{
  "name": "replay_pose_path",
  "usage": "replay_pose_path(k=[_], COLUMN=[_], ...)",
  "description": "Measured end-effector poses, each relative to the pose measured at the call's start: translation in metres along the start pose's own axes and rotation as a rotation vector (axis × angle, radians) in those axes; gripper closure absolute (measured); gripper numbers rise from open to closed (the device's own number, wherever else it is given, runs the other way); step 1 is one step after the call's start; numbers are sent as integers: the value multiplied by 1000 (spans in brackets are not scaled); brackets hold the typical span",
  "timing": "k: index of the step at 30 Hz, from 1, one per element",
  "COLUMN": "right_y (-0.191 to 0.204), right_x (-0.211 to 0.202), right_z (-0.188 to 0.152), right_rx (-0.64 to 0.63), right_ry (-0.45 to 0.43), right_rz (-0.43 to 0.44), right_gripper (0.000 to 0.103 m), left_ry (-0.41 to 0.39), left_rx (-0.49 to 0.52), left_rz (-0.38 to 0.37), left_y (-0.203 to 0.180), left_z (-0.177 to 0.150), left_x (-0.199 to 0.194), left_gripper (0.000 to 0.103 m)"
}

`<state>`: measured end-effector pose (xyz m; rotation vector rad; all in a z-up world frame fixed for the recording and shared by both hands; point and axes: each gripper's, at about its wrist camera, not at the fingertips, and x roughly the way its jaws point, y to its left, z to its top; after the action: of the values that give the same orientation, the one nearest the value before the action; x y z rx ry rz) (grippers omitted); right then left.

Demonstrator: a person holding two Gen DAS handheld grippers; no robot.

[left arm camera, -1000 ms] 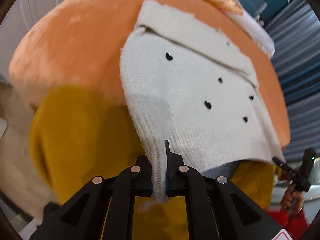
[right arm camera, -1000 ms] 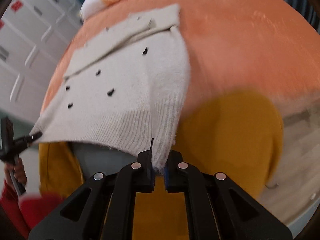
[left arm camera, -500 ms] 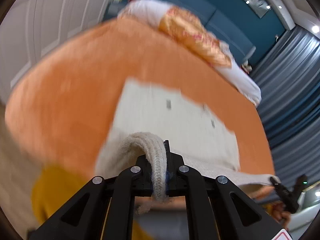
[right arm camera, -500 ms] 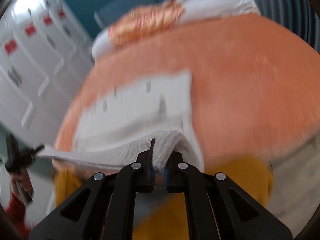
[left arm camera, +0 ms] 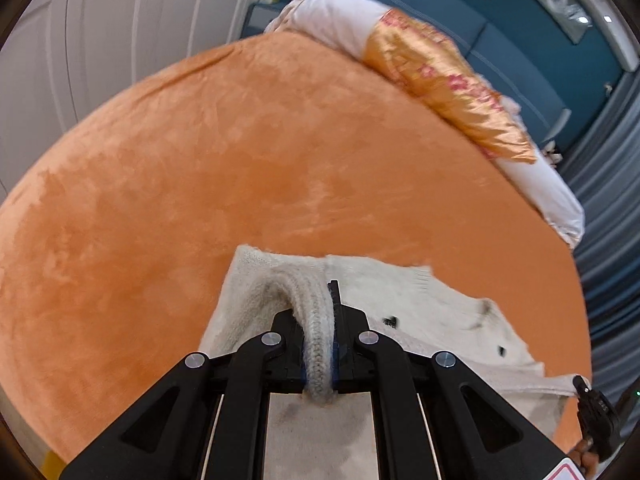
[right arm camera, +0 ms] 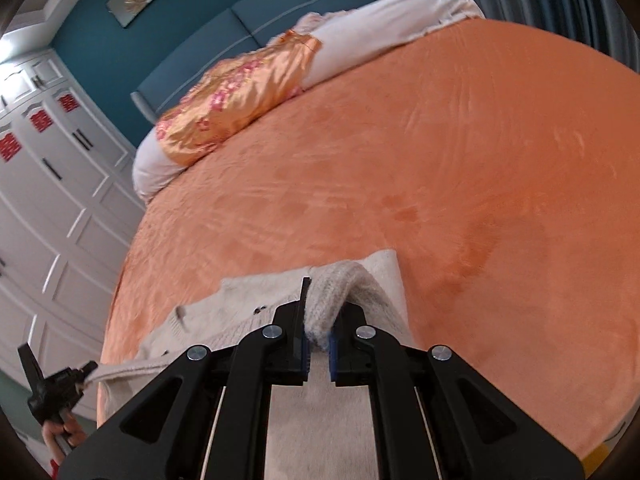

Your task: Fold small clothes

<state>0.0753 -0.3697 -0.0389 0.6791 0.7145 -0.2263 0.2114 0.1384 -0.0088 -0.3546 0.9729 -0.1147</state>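
Note:
A small cream knit sweater (left arm camera: 432, 308) with small black marks lies partly on the orange bedspread (left arm camera: 240, 160). My left gripper (left arm camera: 320, 344) is shut on one ribbed corner of its hem, folded up over the body. My right gripper (right arm camera: 318, 336) is shut on the other hem corner of the sweater (right arm camera: 240, 312). The hem is stretched between the two grippers. The right gripper also shows at the left view's lower right (left arm camera: 596, 412), and the left gripper at the right view's lower left (right arm camera: 56, 392). The sweater's lower part is hidden under the grippers.
White pillows (left arm camera: 340, 20) and an orange-gold floral cover (left arm camera: 448, 80) lie at the head of the bed by a teal headboard (right arm camera: 240, 40). White wardrobe doors (right arm camera: 48, 200) stand at one side and grey curtains (left arm camera: 608, 240) at the other.
Both grippers have carried the hem up and forward over the sweater toward its far end. The view has swung from looking down on the hanging hem to looking across the bed.

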Motion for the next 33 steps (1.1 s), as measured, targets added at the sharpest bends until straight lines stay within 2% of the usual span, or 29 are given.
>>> replay_pose_path(k=[8,12,15,16,19,20,21,22,23,24,25,26,28,30,33], right_y=[-10,-13,-14,-15,-13,-11,-9,-8,-7,-8,-11,-18,-33,-54,-77], right_x=[55,86,86,84,58,37,15,-3,-28,-40,-52,-62,-72,-73,-67], right_z=[4,-8,-5,-2,9,11,10,8,0,-6,-16,-30,-56,-83,-105], right_rx=[20,-39,-30,-13,27,28,14,-5,-42,-71,-97,-115,-115,-61,72], right_ry=[71,138,143,155,135,91,41,-3,-51,-56,-39,-12,46,117,179], right_rz=[-56,-124,-110,-83,19,68,71,50,28,24,10,-19,-49,-62,-32], right_gripper=[98,97,96,93,87,81,71,44,34,35,35,35,35,35,35], left_ry=[69,88,73,71,64,54,39,14,-27,-62,-92,-85,-20,32,97], left_rx=[3,26,24,22,-19,-45,-54,-61,-65,-73,-84,-96,-144,-203,-275], left_rz=[91,129,143,140,68,8,-22,-45,-37,-17,-3,7,18,10,5], left_y=[8,11,10,10,12,14,13,14,17,21,28,39,64,82,99], left_z=[0,-5,-5,-5,-2,-2,-3,-6,-11,-17,-25,-37,-60,-83,-115], left_x=[60,81,84,85,70,54,42,26,5,-12,-26,-38,-47,-48,-45], left_gripper=[97,94,89,89,85,82,78,56,30,23,22,22,22,22,22])
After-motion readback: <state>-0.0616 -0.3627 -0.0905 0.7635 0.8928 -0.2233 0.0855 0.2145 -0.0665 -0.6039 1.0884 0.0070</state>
